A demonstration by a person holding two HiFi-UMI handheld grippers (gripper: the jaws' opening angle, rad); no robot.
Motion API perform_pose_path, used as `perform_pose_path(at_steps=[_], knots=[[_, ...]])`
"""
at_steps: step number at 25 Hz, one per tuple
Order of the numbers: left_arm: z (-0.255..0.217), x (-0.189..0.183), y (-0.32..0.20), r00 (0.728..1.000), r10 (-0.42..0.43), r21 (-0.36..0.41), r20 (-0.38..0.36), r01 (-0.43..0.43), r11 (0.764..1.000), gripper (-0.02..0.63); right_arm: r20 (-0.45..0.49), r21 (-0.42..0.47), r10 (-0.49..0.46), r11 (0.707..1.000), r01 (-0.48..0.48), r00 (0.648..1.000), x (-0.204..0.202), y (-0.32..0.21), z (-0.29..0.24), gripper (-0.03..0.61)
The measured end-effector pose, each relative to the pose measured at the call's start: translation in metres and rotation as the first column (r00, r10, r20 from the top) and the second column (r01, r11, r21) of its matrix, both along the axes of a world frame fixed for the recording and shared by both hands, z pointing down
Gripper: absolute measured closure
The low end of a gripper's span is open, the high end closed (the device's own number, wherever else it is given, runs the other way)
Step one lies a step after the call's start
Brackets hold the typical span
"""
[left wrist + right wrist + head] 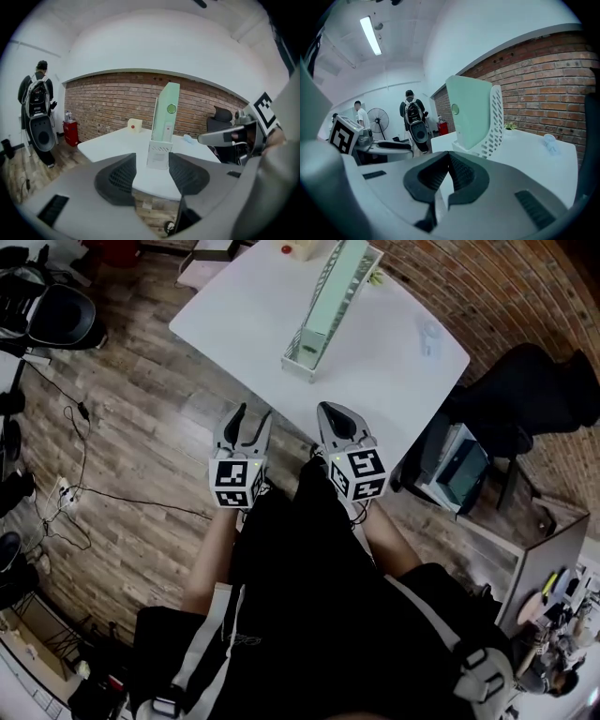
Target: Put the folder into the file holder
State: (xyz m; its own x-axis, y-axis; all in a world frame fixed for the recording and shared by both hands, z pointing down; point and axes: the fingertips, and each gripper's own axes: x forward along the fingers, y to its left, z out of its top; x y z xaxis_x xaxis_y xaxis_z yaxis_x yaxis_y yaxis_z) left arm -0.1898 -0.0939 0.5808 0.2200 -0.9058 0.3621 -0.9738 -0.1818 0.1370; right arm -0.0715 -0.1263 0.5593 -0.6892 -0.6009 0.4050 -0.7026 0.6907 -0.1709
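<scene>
green folder [335,287] upright in the white file holder [302,356] on the counter [394,362].
ahead of our left hand-held gripper [251,414], jaws apart and empty, and our right hand-held gripper [335,411], jaws together.

A white table [244,315] bears what may be a cream box [135,124].

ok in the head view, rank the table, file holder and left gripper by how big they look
1. table
2. file holder
3. left gripper, smallest even though it is nearest the camera
</scene>
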Motion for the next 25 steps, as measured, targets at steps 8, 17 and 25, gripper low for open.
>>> perform_pose_path(at_steps=[8, 17, 25], knots=[[-0.002, -0.005, 0.060, 0.999, 0.037, -0.098, -0.023, -0.040, 0.994, 0.591, -0.049, 0.002, 0.072, 0.997, -0.072, 0.996, -0.009, 0.060, -0.005, 0.569], [-0.099, 0.016, 0.024, 0.995, 0.087, 0.043, -0.043, -0.086, 0.995, 0.592, -0.006, 0.146, 0.118, 0.982, -0.116, 0.993, 0.011, 0.033, -0.086, 0.569], [-0.203, 0.032, 0.004, 0.993, 0.115, 0.220, 0.009, -0.115, 0.969, 0.592, 0.052, 0.282, 0.145, 0.947, -0.153, 0.988, 0.032, 0.011, -0.179, 0.569]])
